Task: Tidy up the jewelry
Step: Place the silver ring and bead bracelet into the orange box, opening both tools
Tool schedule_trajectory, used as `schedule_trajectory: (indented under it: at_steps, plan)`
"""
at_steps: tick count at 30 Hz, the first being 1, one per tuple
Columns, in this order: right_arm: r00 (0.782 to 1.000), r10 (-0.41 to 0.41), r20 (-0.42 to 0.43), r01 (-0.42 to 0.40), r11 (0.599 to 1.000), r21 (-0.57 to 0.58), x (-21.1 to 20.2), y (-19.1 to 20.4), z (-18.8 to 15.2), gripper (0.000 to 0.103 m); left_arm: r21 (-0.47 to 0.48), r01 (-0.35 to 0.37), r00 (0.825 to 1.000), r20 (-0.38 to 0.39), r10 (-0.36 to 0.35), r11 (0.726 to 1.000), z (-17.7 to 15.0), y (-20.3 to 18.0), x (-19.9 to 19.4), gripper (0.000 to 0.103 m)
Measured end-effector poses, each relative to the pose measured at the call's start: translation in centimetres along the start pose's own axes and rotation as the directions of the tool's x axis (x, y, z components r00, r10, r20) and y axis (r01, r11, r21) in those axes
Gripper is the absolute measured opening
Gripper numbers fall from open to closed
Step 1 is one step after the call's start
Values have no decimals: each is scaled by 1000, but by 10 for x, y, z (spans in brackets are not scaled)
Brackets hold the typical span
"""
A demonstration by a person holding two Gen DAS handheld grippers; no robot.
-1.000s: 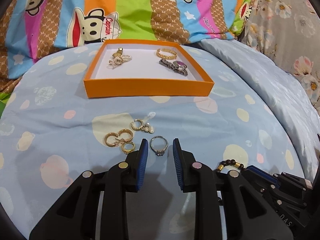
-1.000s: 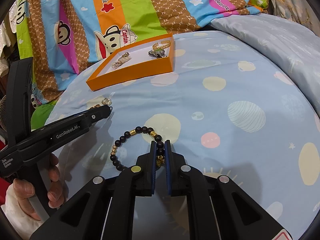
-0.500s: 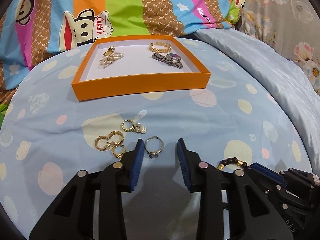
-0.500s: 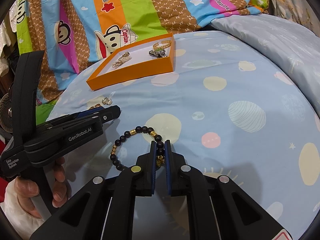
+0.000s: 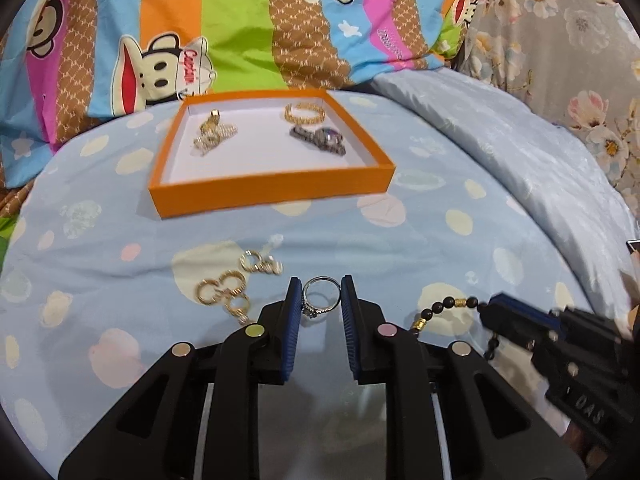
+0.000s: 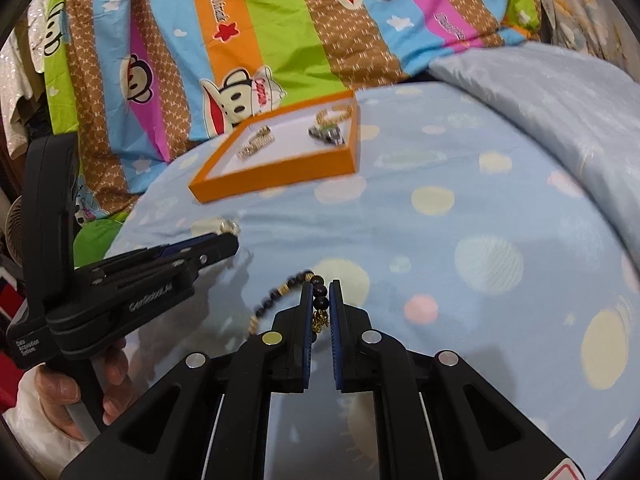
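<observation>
My left gripper [image 5: 320, 298] is shut on a silver ring [image 5: 319, 295], held between its blue pads just above the blue bedsheet. My right gripper [image 6: 320, 300] is shut on a dark bead bracelet [image 6: 288, 292] with gold beads, lifted off the sheet; it also shows in the left wrist view [image 5: 444, 308]. An orange tray [image 5: 272, 188] with a white floor sits further back and holds a gold bracelet [image 5: 305, 112], a silver watch [image 5: 320, 140] and a pale sparkly piece [image 5: 214, 134]. Gold hoop earrings [image 5: 222, 286] lie left of the left gripper.
A small gold earring pair [image 5: 260, 264] lies beside the hoops. A bright striped monkey-print quilt [image 5: 240, 32] rises behind the tray. A pale grey-blue duvet [image 5: 520, 152] slopes up on the right. The left gripper's body [image 6: 120, 280] and the hand holding it fill the right wrist view's left side.
My left gripper has closed on the silver ring and raised it. My right gripper has lifted the bead bracelet off the sheet and moved up.
</observation>
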State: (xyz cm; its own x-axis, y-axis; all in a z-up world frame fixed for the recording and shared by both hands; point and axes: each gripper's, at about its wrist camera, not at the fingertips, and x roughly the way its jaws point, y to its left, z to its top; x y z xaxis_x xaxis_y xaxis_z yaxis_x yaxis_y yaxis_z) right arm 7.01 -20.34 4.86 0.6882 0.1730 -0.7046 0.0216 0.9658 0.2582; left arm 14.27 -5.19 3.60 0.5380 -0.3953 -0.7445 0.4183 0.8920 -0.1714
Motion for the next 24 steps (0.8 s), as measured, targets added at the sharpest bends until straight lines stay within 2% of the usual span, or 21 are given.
schedule_trajectory:
  at_steps: [4, 7, 13, 17, 21, 24]
  plan:
    - [998, 12, 59, -8, 998, -66, -12, 14, 43, 8, -8, -9, 999, 44, 9, 1000, 24, 14, -19, 19]
    - [996, 16, 92, -5, 993, -118, -10, 29, 78, 7, -13, -44, 996, 82, 45, 999, 54, 31, -27, 19]
    - [992, 55, 116, -39, 990, -135, 29, 51, 143, 7, -48, -82, 991, 100, 87, 995, 103, 61, -8, 19]
    - [998, 24, 64, -17, 994, -104, 82, 43, 155, 7, -58, -98, 992, 69, 102, 993, 118, 75, 31, 19]
    - [999, -21, -46, 18, 997, -76, 135, 21, 142, 7, -51, -115, 993, 8, 115, 992, 112, 81, 73, 19]
    - [995, -59, -79, 52, 995, -80, 151, 6, 130, 7, -52, -126, 992, -25, 125, 991, 103, 86, 93, 19]
